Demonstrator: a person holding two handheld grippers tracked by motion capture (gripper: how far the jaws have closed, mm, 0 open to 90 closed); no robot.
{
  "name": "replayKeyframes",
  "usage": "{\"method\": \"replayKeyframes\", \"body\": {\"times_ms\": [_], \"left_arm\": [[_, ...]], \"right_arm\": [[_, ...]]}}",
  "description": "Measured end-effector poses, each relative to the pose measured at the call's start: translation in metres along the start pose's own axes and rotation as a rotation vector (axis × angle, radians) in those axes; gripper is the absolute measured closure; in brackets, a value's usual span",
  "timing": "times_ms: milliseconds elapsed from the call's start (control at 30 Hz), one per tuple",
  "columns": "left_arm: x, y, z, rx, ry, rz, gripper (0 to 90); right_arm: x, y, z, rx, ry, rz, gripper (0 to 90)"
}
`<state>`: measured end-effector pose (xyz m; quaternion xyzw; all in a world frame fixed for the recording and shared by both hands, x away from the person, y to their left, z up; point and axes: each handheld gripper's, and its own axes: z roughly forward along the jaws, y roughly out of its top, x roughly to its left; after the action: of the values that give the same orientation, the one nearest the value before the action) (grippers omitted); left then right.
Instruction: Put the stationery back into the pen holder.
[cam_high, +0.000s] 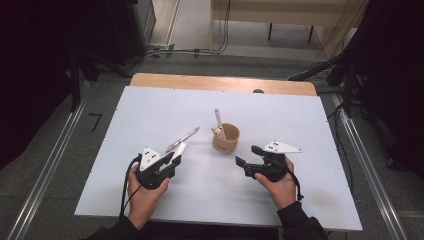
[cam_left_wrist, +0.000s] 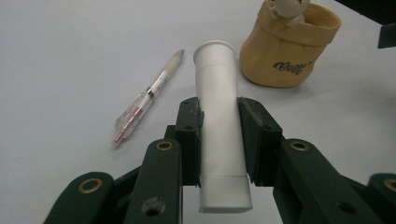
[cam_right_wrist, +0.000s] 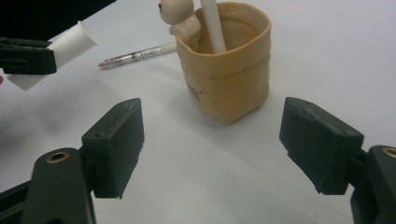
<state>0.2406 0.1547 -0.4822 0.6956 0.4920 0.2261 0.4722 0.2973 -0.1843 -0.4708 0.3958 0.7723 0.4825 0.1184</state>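
Note:
My left gripper (cam_left_wrist: 219, 123) is shut on a white cylindrical tube (cam_left_wrist: 218, 121), which sticks out past the jaws toward a tan holder cup (cam_left_wrist: 288, 46). From above, that gripper (cam_high: 174, 161) sits at the table's front left with the white tube (cam_high: 180, 149) pointing up and right. A clear pen (cam_high: 183, 138) with pink inside lies on the table just beyond it, and it shows beside the tube as the pen (cam_left_wrist: 147, 95). The tan cup (cam_high: 226, 138) holds a white pen (cam_high: 219, 122) and a small figure. My right gripper (cam_right_wrist: 212, 135) stands open, facing the cup (cam_right_wrist: 229, 70) with nothing between its jaws; from above it is the gripper (cam_high: 248, 157) right of the cup.
The white table top (cam_high: 280, 120) has bare room on all sides of the cup. Its wooden far edge (cam_high: 220, 82) borders a floor with cables, dark stands at both sides and metal rails along the table.

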Motion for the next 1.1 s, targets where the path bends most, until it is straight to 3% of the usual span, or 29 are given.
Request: {"method": "replayKeyframes", "body": {"times_ms": [733,1100], "left_arm": [[-0.043,0.014,0.028,-0.041,-0.121,0.047,71.7],[-0.06,0.017,0.04,-0.047,-0.154,0.069,71.7]], "right_arm": [[0.008,0.01,0.009,-0.02,0.033,0.005,20.8],[0.01,0.015,0.014,-0.029,0.038,0.011,21.1]]}}
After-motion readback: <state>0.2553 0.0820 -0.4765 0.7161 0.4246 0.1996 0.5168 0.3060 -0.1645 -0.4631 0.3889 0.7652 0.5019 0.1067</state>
